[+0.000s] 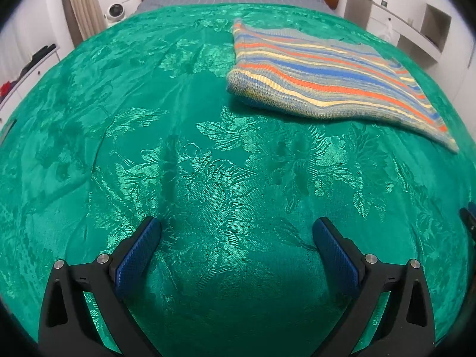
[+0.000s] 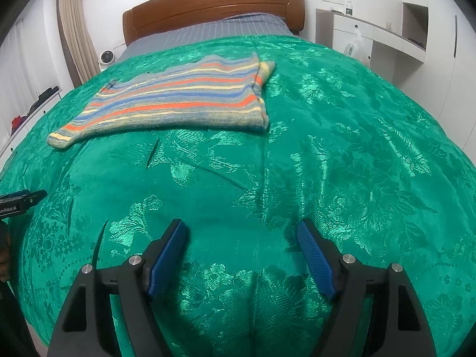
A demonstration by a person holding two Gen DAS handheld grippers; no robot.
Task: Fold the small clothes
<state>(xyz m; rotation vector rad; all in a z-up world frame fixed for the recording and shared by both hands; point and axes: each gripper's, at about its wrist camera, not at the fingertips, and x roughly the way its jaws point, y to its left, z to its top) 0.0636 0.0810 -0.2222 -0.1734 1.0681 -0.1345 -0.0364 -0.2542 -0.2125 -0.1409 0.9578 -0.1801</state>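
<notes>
A striped knit garment in orange, blue, yellow and grey lies folded flat on the green floral bedspread. In the left wrist view it is far ahead, to the right. In the right wrist view the garment is far ahead, to the left, with a sleeve end pointing near left. My left gripper is open and empty, low over the bedspread, well short of the garment. My right gripper is open and empty over the bedspread. The left gripper's tip shows at the left edge of the right wrist view.
A wooden headboard and grey checked sheet lie at the far end. White shelving with a bottle stands right of the bed. A curtain, a small white fan and a low white cabinet are on the left.
</notes>
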